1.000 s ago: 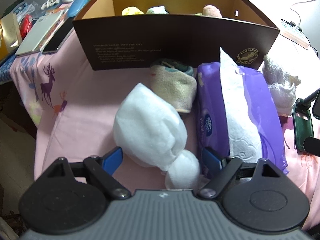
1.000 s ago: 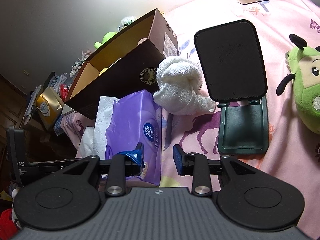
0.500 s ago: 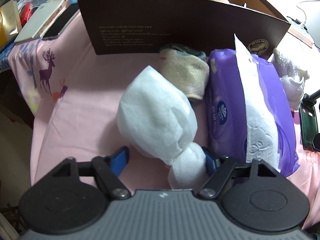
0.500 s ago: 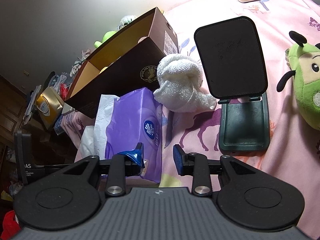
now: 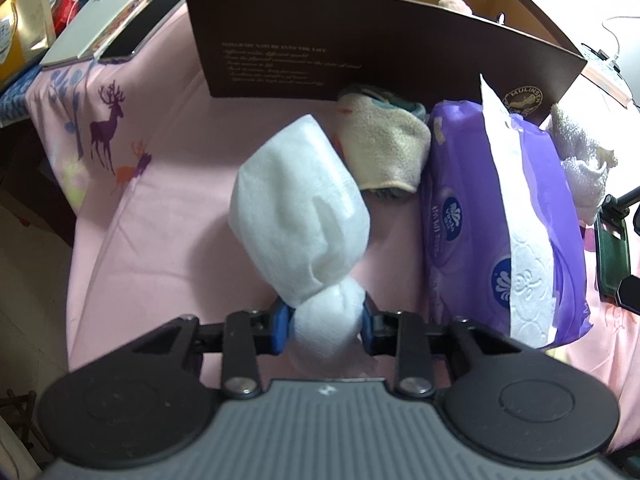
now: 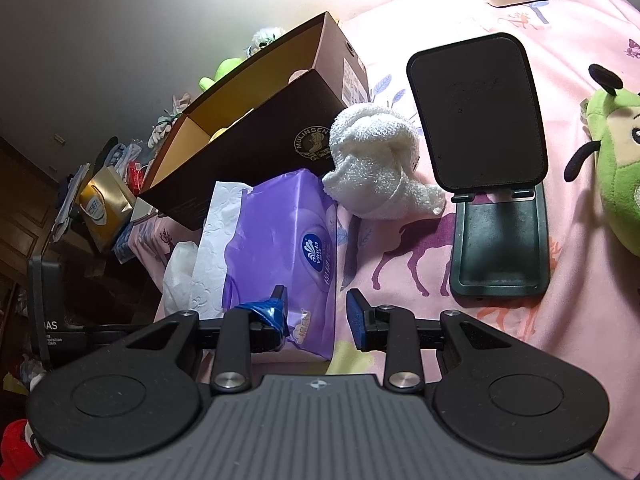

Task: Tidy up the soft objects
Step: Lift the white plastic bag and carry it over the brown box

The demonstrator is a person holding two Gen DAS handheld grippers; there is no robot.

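My left tongs' body hides the near end of the white bundle. The box wall screens most of the toys inside. In my right view, the green plush runs off the edge; box lettering stays unreadable.

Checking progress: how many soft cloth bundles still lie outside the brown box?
3: white knotted cloth in the left gripper, beige towel against the brown box, white terry towel beside it. Others may be hidden.

pink sheet | brown box | tissue pack | white bundle
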